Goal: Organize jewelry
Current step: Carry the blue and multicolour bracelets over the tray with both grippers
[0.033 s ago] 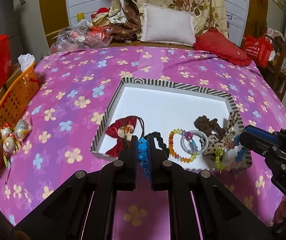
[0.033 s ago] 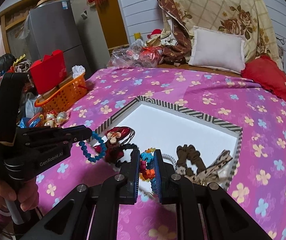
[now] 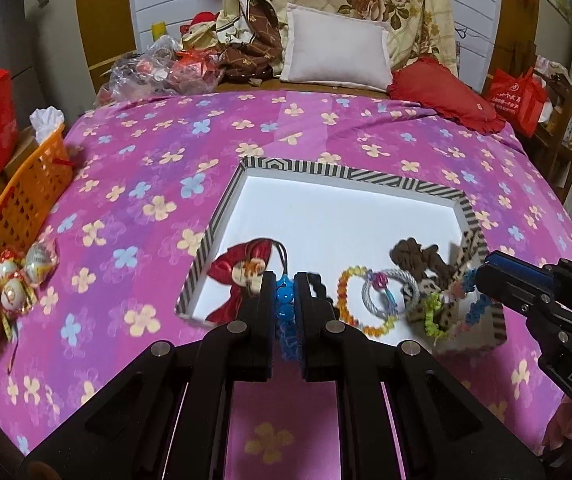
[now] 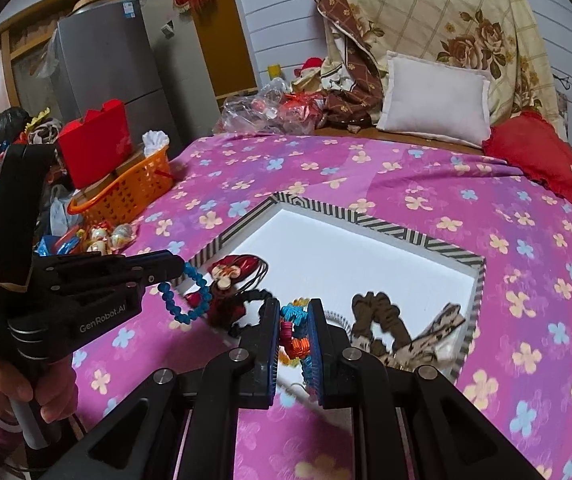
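A striped-rim tray [image 3: 366, 178] with a white floor lies on the pink flowered bedspread; it also shows in the right wrist view [image 4: 406, 232]. My left gripper [image 3: 285, 296] is shut on a blue bead bracelet [image 3: 285, 308], held above the tray's near left corner; the bracelet hangs from it in the right wrist view [image 4: 190, 294]. My right gripper [image 4: 294, 320] is shut on a multicoloured frilly bracelet [image 4: 296, 338] over the tray's near edge. In the tray lie a red bow hair tie [image 3: 242, 268], a rainbow bead bracelet [image 3: 352, 304], a grey ring [image 3: 390, 292] and a brown scrunchie [image 3: 418, 258].
An orange basket [image 3: 26, 196] and wrapped round trinkets [image 3: 14, 280] sit off the bed's left edge. A white pillow [image 3: 338, 52], a red cushion [image 3: 442, 94] and plastic bags [image 3: 162, 68] lie at the bed's head. A red bag [image 3: 518, 94] stands at the right.
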{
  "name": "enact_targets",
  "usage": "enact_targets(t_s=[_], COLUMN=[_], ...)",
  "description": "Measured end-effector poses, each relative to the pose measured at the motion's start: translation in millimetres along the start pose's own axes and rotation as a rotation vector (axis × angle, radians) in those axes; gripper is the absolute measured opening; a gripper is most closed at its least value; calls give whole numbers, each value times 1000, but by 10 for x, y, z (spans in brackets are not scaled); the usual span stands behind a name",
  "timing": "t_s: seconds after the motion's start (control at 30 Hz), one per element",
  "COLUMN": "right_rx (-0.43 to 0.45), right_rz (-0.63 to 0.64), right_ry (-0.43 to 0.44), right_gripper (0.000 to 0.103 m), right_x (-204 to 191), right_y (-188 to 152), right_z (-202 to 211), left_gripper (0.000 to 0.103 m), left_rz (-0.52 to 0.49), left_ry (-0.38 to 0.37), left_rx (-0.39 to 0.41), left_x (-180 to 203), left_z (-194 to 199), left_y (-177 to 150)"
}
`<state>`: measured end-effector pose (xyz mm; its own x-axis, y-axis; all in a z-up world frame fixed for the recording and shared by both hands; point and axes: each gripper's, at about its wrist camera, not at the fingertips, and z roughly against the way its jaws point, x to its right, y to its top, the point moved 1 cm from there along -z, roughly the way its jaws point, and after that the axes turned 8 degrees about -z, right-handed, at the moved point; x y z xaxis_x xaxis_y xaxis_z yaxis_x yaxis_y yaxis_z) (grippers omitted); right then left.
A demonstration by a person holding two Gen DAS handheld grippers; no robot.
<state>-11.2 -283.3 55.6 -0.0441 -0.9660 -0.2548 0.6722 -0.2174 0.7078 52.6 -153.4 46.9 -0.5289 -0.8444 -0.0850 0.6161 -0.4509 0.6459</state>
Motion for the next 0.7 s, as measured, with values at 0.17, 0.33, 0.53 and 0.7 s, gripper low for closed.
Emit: enact_targets(t_s=[0.17, 0.33, 0.53, 0.7], right_rx=[-8, -21, -28, -61], right_rz=[-8, -16, -43, -59], right_ry=[-3, -11, -1, -2], right_gripper=[13, 13, 13, 13], right_x=[67, 134, 200, 257], right_y=[166, 302, 405, 417], right_z=[-174, -388, -614, -848], left_gripper=[7, 7, 7, 7], left_rz=[6, 28, 64, 79], left_ry=[1, -30, -59, -60], left_rx=[-16, -48, -72, -106], left_x=[-36, -62, -106, -121], left_z=[-218, -454, -687, -882], left_y=[172, 298, 400, 401])
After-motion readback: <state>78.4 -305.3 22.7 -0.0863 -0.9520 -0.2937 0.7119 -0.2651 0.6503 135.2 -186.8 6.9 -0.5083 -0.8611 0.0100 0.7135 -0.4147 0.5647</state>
